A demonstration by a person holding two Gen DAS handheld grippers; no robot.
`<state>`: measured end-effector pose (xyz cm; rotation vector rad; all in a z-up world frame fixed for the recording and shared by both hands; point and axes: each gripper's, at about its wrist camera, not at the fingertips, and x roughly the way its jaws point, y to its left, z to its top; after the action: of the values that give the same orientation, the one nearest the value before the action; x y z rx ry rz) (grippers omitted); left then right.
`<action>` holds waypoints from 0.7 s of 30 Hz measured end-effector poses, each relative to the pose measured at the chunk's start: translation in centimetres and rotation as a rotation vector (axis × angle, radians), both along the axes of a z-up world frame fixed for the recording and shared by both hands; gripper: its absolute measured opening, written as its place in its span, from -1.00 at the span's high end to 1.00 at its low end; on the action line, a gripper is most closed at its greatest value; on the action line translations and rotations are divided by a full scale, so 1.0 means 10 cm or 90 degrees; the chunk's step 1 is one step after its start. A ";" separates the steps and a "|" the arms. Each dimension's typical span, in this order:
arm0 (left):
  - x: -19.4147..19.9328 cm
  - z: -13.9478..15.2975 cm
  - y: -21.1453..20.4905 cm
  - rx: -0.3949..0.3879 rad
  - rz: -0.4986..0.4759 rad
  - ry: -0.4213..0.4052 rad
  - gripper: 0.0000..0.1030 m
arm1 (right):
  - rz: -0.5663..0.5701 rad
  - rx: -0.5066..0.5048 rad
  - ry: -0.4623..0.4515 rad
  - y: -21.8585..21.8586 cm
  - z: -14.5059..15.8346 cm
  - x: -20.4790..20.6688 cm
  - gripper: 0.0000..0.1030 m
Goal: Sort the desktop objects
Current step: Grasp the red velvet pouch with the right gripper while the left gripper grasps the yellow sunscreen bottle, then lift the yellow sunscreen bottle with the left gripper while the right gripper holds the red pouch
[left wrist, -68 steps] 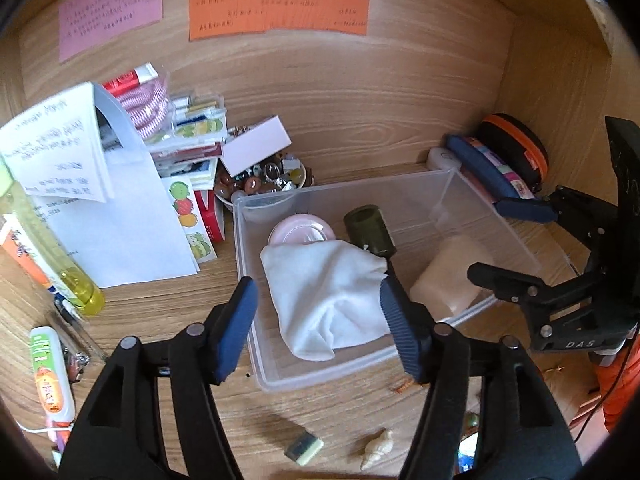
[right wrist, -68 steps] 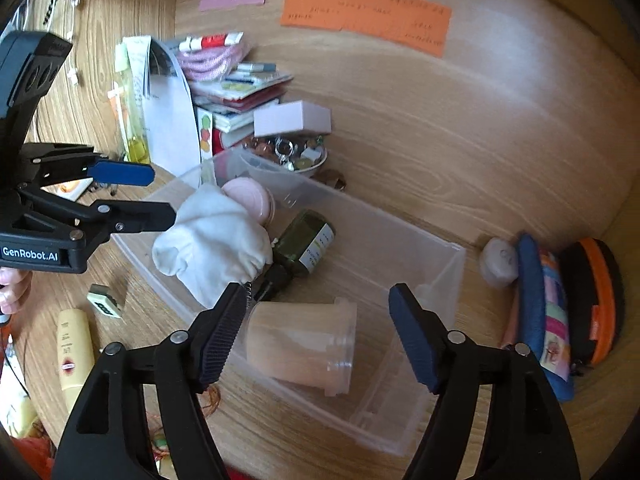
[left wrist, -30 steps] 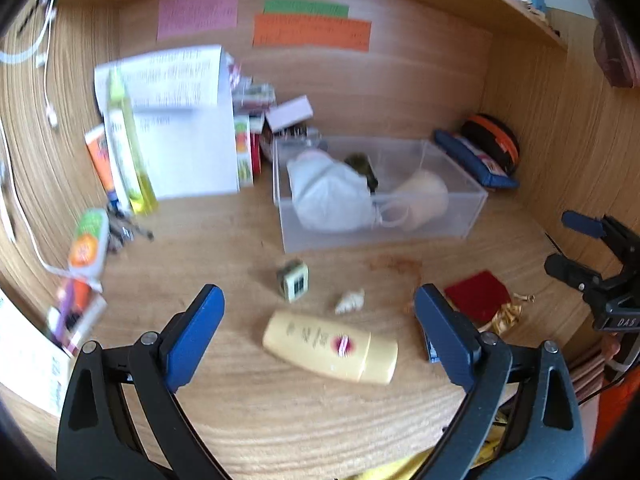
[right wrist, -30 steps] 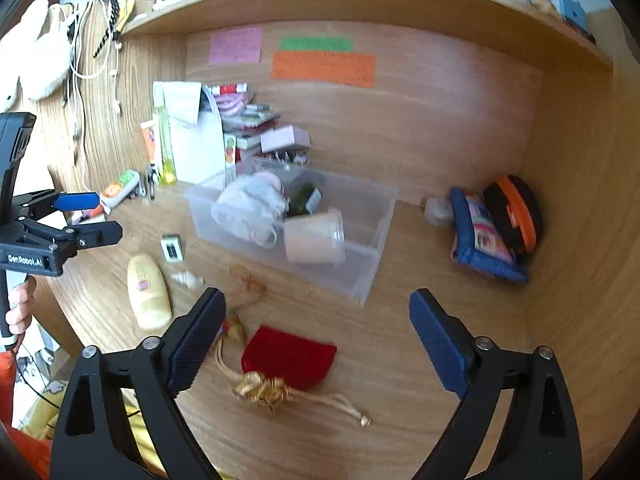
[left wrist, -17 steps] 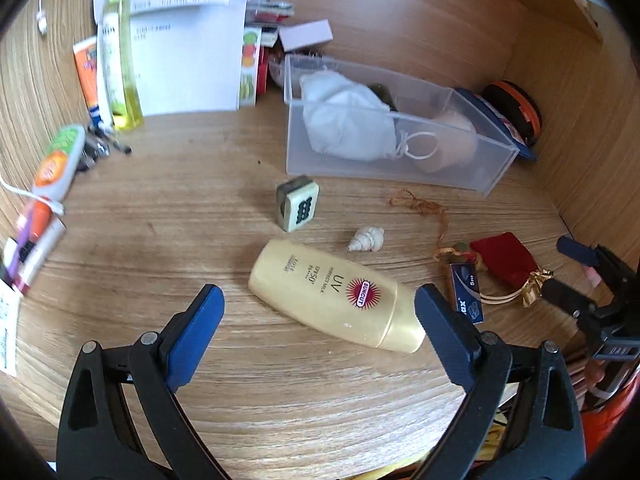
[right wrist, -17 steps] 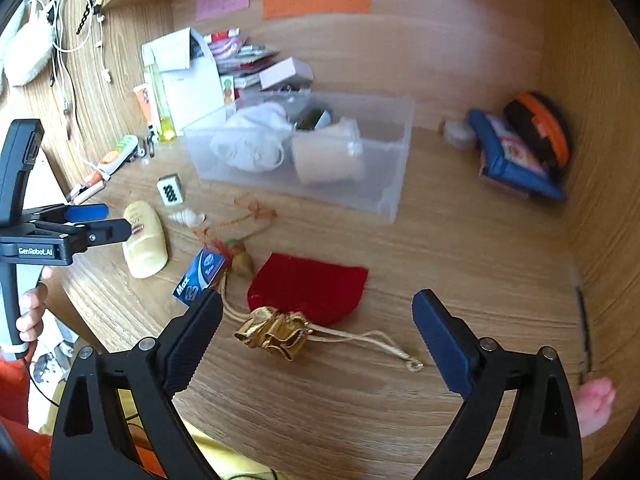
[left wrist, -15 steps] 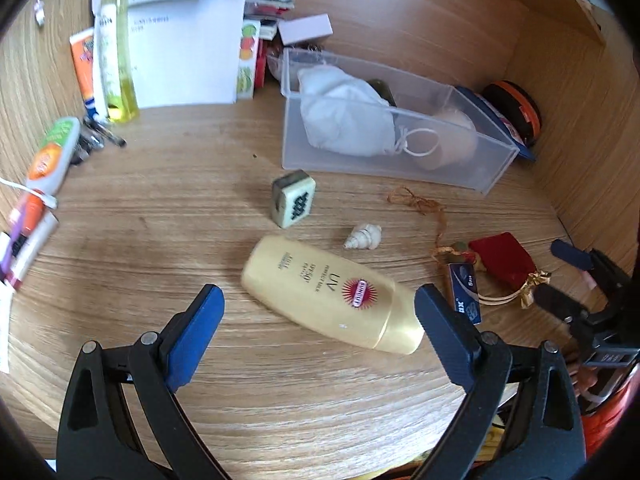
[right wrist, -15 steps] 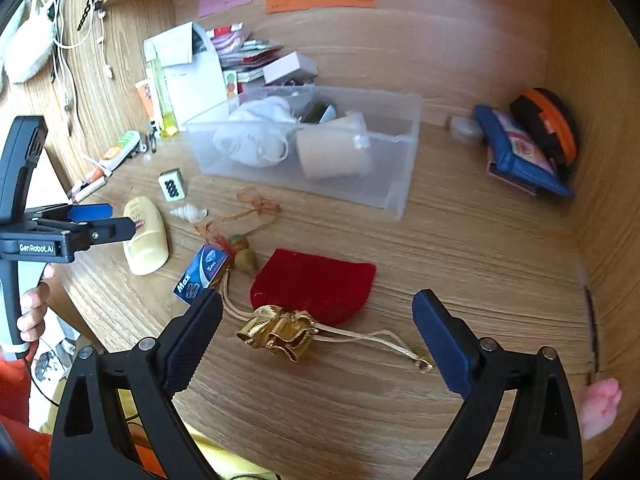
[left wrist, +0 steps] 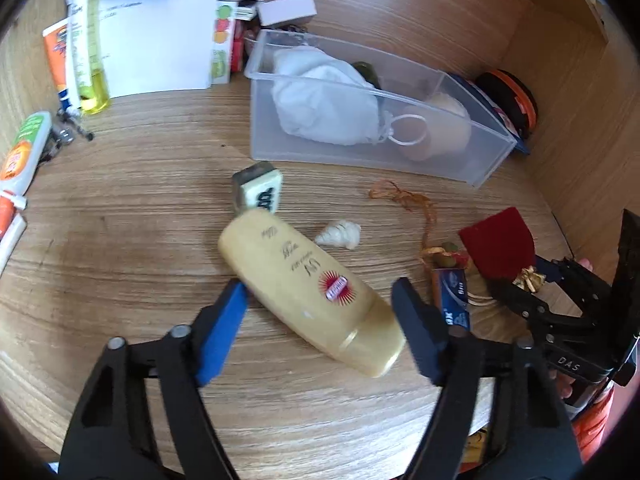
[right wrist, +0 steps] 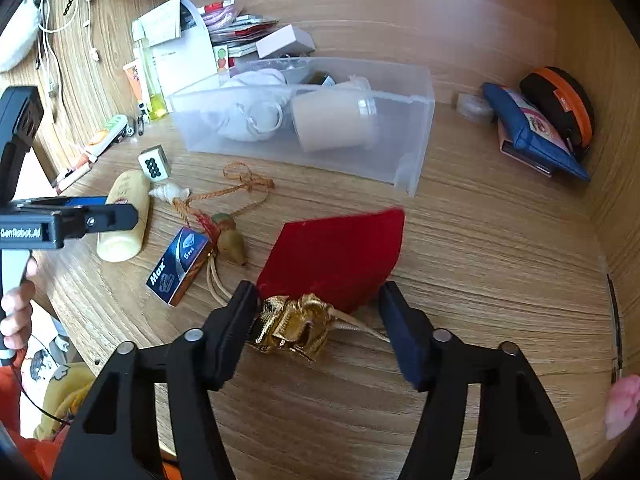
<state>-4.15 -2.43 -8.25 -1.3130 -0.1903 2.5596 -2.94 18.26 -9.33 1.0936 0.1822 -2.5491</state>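
Observation:
A cream sunscreen tube (left wrist: 308, 286) lies on the wooden desk; my left gripper (left wrist: 320, 300) is open with a finger on each side of it. The tube also shows in the right wrist view (right wrist: 122, 216). My right gripper (right wrist: 316, 304) is open around the gold bow (right wrist: 294, 326) of a red velvet pouch (right wrist: 340, 256). A clear plastic bin (left wrist: 486, 160) behind holds a white cloth (left wrist: 326, 98), a beige cup (right wrist: 332, 120) and a dark bottle (left wrist: 366, 72).
A mahjong tile (left wrist: 260, 192), a seashell (left wrist: 338, 234), a gold cord with a gourd charm (right wrist: 230, 242) and a blue Max box (right wrist: 178, 266) lie between the grippers. Papers and bottles (left wrist: 90, 40) stand at the back left. Pouches (right wrist: 536, 128) lie at the back right.
Both grippers have dropped closer to the desk. The left one now straddles the sunscreen tube and the right one straddles the pouch's gold bow. Both jaws have narrowed.

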 end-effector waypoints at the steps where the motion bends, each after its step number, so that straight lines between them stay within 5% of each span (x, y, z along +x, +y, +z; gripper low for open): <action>1: -0.01 0.00 0.02 -0.004 -0.005 -0.001 -0.22 | 0.001 0.001 0.002 0.00 0.00 0.00 -0.08; 10: -0.09 0.11 0.11 -0.031 -0.022 0.005 0.37 | 0.008 -0.026 0.007 0.03 0.04 -0.06 0.32; 21: -0.09 0.18 0.42 -0.118 -0.068 0.042 0.40 | 0.029 0.001 0.050 -0.02 0.21 -0.10 0.40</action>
<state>-5.06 1.73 -6.42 -1.2618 0.1293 2.5748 -3.92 18.08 -7.19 0.9795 0.2276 -2.5532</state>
